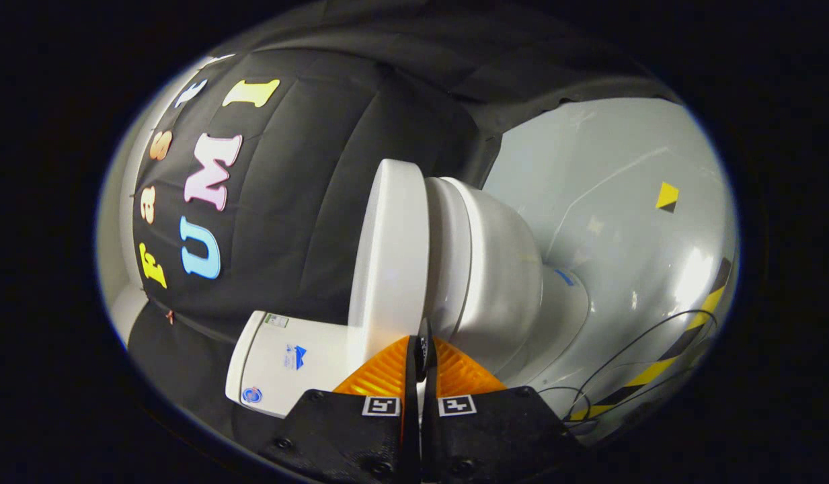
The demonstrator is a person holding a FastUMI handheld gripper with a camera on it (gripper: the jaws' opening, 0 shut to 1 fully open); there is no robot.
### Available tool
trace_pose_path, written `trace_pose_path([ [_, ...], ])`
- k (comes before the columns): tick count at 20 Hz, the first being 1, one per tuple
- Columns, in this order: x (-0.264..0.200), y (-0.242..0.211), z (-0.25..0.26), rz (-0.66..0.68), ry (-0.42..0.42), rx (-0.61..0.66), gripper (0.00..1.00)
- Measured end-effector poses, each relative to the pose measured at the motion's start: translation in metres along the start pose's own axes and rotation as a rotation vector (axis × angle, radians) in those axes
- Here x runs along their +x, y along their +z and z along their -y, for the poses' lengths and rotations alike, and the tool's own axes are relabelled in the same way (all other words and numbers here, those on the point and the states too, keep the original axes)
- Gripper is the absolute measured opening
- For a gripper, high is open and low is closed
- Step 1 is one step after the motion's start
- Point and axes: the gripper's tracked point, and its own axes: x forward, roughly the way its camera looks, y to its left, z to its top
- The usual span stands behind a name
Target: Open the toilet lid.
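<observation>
One toilet (495,269), white, appears rolled sideways in the gripper view, its base on grey floor (629,202). Lid (390,262) is down, lying flat against the seat rim, just ahead of the fingers and slightly to one side of them. Bowl interior is covered by the lid; contents cannot be told. Tank (286,359) sits behind the lid hinge, near the fingers, carrying small stickers. Gripper (421,353): fingers drawn nearly together, only a thin slit between them, tips at the seam where lid meets bowl rim. Whether the tips touch the lid edge cannot be told, and nothing is seen clamped between them. Thin black cable (649,336) loops on the floor beside the base. Yellow-and-black striped tape (683,346) runs along the floor beyond the cable; a small yellow-and-black marker (667,196) lies well apart from the toilet.
</observation>
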Motion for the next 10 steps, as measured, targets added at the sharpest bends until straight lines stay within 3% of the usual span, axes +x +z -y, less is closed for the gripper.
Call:
trace_pose_path([
  [10, -0.023, 0.014, -0.069, 0.022, -0.036, -0.367, 0.07],
])
